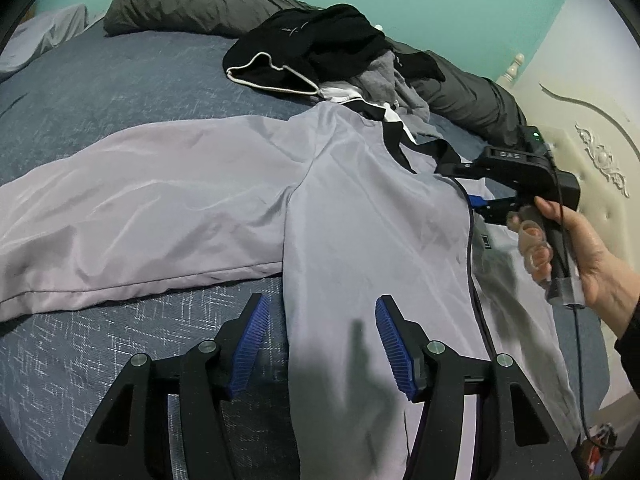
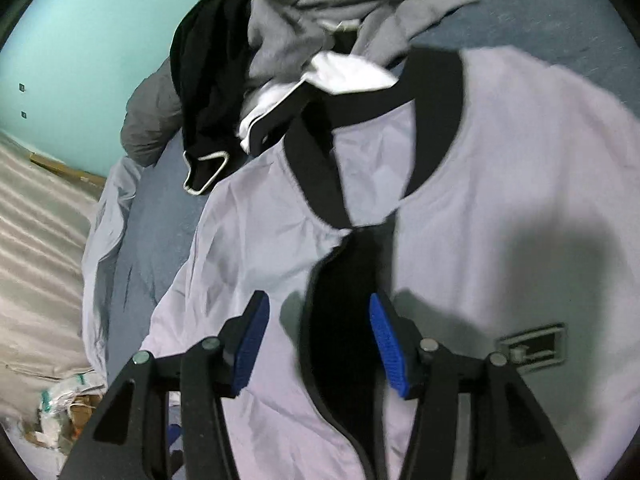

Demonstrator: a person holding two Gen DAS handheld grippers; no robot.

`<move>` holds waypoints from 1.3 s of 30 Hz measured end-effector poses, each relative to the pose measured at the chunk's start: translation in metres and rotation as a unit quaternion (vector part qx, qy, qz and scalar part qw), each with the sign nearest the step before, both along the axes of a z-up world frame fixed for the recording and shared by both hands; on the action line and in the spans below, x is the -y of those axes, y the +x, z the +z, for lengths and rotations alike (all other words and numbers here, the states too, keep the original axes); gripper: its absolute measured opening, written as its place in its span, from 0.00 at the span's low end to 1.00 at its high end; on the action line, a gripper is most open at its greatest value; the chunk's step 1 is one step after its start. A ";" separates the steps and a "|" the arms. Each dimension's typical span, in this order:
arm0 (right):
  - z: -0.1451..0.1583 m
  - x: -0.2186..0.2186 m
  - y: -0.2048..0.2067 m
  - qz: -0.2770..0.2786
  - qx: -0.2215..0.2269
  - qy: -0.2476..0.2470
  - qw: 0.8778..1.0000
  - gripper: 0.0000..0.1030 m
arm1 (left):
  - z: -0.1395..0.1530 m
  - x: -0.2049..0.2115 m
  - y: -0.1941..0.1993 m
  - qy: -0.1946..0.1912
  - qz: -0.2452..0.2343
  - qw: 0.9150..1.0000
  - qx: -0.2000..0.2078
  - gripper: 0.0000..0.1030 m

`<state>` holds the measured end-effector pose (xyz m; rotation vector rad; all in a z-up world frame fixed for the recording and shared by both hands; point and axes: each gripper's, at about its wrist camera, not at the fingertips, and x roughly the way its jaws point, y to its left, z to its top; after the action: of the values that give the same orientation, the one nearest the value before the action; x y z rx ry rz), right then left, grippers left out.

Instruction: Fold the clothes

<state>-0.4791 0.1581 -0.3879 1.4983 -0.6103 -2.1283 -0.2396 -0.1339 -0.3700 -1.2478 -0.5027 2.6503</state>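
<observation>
A pale lilac jacket with a black collar lies face up on the blue bedspread, one sleeve stretched out to the left. My left gripper hovers open over the jacket's left front panel near the hem, its blue pads apart from the cloth. My right gripper is open above the front opening just below the collar, where the dark inner edge shows between its jaws. In the left wrist view, a hand holds the right gripper over the jacket's chest.
A heap of black and grey clothes lies beyond the collar. A dark grey duvet runs along the teal wall. A cream padded headboard stands at the right. Pale curtain fabric hangs beside the bed.
</observation>
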 end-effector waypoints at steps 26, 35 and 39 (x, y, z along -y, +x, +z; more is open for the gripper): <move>-0.021 0.044 -0.007 0.078 -0.115 0.239 0.961 0.03 | -0.007 0.005 -0.004 -0.009 0.002 1.000 0.011 0.58; 0.001 0.024 -0.001 0.053 -0.135 0.255 0.956 0.22 | -0.003 0.001 0.000 -0.015 -0.004 1.000 0.015 0.58; 0.025 0.005 0.034 0.024 -0.156 0.231 0.960 0.25 | 0.000 0.009 0.003 0.013 0.002 1.000 0.023 0.58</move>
<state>-0.4447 0.1527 -0.3630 1.3263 0.0428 -2.5120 -0.2370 -0.1426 -0.3703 -1.3041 -0.5449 2.6145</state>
